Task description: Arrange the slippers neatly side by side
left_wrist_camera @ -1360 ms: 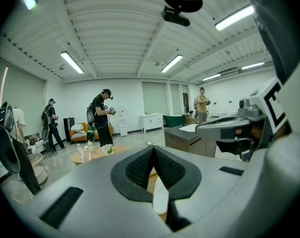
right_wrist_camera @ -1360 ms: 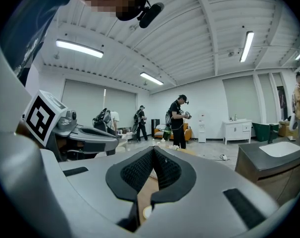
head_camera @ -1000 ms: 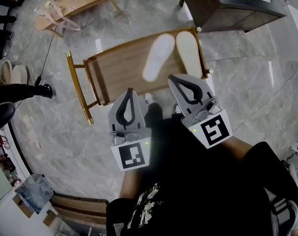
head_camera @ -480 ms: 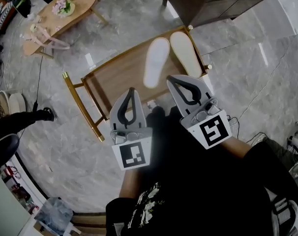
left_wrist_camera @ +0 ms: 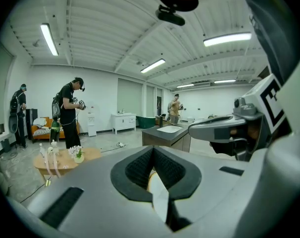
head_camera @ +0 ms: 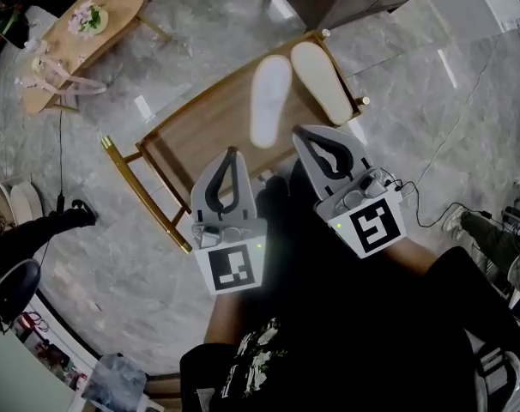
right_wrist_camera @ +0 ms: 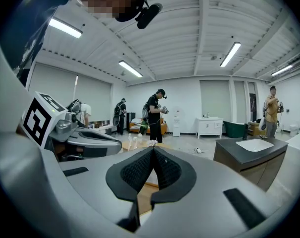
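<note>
Both pairs of my fingers are pressed together with nothing between them, on the left gripper (head_camera: 232, 157) and the right gripper (head_camera: 305, 136) alike. At twelve o'clock from the right one, the left slipper (head_camera: 270, 99) and right slipper (head_camera: 322, 80) lie on the wooden rack (head_camera: 196, 136) (near each other, not touching, splayed wider towards me).

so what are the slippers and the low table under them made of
Slippers: matte white with no shine, soft-looking, fabric or foam; the view cannot settle which. Low table: brown streaked wood grain on top, solid or veneer, with a shiny gold frame that looks like metal.
</note>
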The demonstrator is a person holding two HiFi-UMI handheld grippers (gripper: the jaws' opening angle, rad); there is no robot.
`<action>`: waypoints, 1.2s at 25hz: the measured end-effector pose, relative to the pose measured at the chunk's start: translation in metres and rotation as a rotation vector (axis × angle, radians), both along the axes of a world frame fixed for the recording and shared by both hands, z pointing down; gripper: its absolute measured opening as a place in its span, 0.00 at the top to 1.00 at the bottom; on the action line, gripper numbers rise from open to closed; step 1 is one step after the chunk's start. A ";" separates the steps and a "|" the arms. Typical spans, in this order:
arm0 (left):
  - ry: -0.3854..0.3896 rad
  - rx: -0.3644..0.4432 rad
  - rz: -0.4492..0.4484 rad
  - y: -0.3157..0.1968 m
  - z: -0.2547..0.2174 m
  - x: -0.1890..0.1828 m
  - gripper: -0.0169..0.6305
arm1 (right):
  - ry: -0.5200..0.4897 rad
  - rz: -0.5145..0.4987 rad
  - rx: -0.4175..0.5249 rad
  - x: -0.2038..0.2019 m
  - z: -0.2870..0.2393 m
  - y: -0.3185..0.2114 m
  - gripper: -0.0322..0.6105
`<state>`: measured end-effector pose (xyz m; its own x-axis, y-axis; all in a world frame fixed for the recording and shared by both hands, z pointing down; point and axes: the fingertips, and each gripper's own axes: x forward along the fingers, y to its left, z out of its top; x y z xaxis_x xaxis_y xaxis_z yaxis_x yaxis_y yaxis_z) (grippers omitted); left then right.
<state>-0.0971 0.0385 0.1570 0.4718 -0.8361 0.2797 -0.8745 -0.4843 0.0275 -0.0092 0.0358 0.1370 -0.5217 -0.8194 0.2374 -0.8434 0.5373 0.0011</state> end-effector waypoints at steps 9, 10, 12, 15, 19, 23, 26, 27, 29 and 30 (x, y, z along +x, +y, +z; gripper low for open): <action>-0.010 -0.049 -0.036 -0.021 0.007 0.021 0.97 | 0.003 -0.016 -0.047 0.026 0.011 -0.021 0.95; -0.017 -0.054 -0.037 -0.022 0.008 0.023 0.97 | -0.001 -0.022 -0.054 0.027 0.013 -0.023 0.95; -0.034 -0.071 -0.041 -0.023 0.015 0.026 0.97 | -0.004 -0.038 -0.065 0.029 0.019 -0.029 0.95; -0.051 -0.108 -0.074 -0.020 0.026 0.025 0.97 | -0.017 -0.070 -0.088 0.029 0.031 -0.035 0.95; -0.062 -0.140 -0.118 -0.021 0.038 0.025 0.97 | -0.026 -0.118 -0.112 0.026 0.043 -0.043 0.95; -0.081 -0.176 -0.156 -0.020 0.049 0.028 0.97 | -0.024 -0.170 -0.147 0.027 0.057 -0.045 0.95; -0.076 -0.198 -0.189 -0.017 0.059 0.030 0.97 | -0.025 -0.203 -0.169 0.027 0.069 -0.044 0.95; -0.076 -0.209 -0.195 -0.015 0.062 0.031 0.97 | -0.023 -0.213 -0.179 0.027 0.073 -0.044 0.95; -0.089 -0.223 -0.191 -0.013 0.069 0.033 0.97 | -0.016 -0.226 -0.195 0.028 0.082 -0.045 0.95; -0.094 -0.224 -0.188 -0.014 0.072 0.035 0.97 | -0.014 -0.229 -0.199 0.029 0.086 -0.047 0.95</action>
<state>-0.0619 0.0248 0.2286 0.2782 -0.8190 0.5019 -0.9518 -0.3052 0.0297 0.0196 -0.0114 0.2226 -0.6921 -0.6179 0.3731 -0.6992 0.7023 -0.1337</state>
